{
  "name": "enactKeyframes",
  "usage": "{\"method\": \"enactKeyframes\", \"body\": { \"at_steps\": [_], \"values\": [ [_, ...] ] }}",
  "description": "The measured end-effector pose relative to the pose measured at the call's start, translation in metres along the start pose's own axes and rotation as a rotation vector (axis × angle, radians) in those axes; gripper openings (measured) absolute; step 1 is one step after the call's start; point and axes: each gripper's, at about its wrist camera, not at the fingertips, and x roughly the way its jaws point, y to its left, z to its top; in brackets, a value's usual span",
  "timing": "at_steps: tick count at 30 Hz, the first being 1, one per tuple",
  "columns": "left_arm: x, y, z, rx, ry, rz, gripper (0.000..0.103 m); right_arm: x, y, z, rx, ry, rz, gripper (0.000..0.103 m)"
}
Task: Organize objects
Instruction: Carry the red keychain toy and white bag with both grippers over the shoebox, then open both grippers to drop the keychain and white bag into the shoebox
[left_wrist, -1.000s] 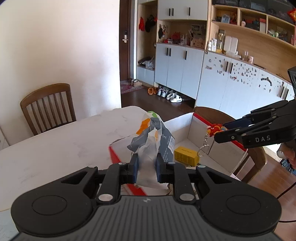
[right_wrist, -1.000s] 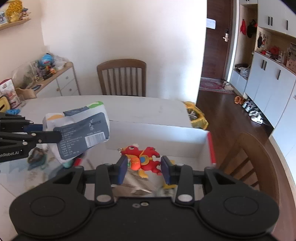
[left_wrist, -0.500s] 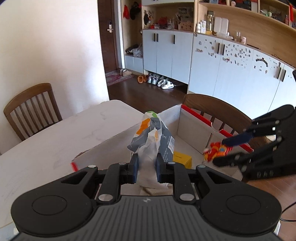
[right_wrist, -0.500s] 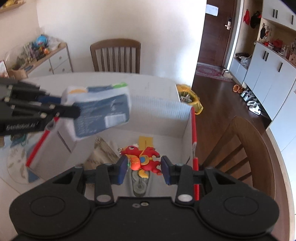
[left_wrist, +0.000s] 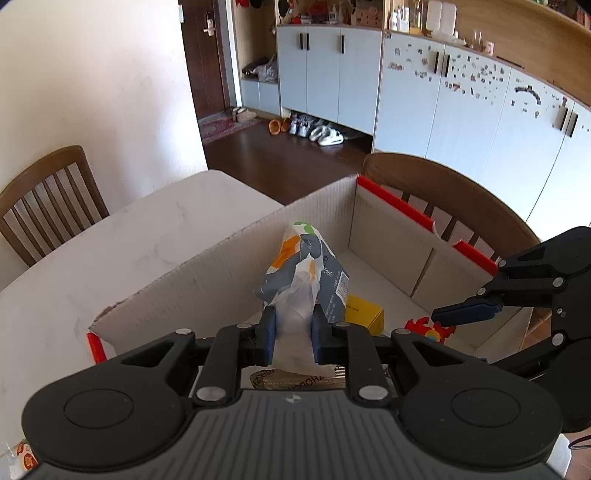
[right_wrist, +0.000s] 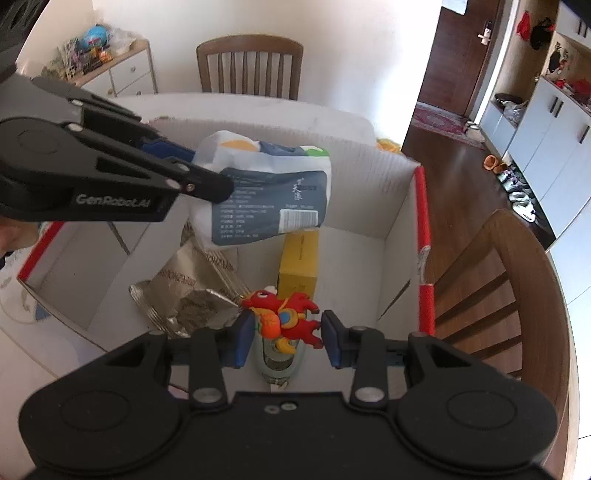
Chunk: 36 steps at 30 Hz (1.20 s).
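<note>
Two items already lie in the cardboard box (right_wrist: 400, 206): yellow carton (right_wrist: 298, 264), silver pouch (right_wrist: 192, 295). Left gripper (left_wrist: 293, 334) pinches snack bag (left_wrist: 306, 273), right gripper (right_wrist: 288, 338) pinches red dragon toy (right_wrist: 284, 317); both now lower, inside box vs. earlier.

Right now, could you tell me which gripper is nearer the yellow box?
Left, I think. The left gripper holds its pouch just above the yellow box; the right gripper holds the red toy beside it.

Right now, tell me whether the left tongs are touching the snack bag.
Touching. In the left wrist view the left tongs pinch the snack bag by its white end, pads pressed on both sides; the bag hangs over the box.
</note>
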Motion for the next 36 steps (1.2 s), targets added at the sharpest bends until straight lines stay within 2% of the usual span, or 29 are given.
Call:
{"method": "enactKeyframes", "body": {
  "at_steps": [13, 22, 28, 30, 31, 36],
  "values": [
    [0.023, 0.005, 0.000, -0.026, 0.114, 0.019, 0.019, 0.023, -0.010, 0.000, 0.002, 0.047, 0.020, 0.038],
    [0.024, 0.011, 0.000, -0.073, 0.119, 0.008, 0.021, 0.019, -0.016, 0.000, 0.020, 0.046, 0.032, 0.041],
    [0.021, 0.012, -0.007, -0.083, 0.120, -0.001, 0.035, 0.011, -0.017, -0.003, 0.035, 0.029, 0.055, 0.044],
    [0.016, 0.010, -0.010, -0.088, 0.110, 0.002, 0.054, 0.007, -0.017, -0.004, 0.041, 0.021, 0.061, 0.045],
    [0.013, 0.011, -0.011, -0.094, 0.103, 0.005, 0.057, 0.006, -0.017, -0.004, 0.043, 0.017, 0.066, 0.046],
    [-0.003, 0.011, -0.014, -0.110, 0.070, 0.008, 0.059, -0.006, -0.017, -0.004, 0.068, -0.014, 0.089, 0.048]
  ]
}}
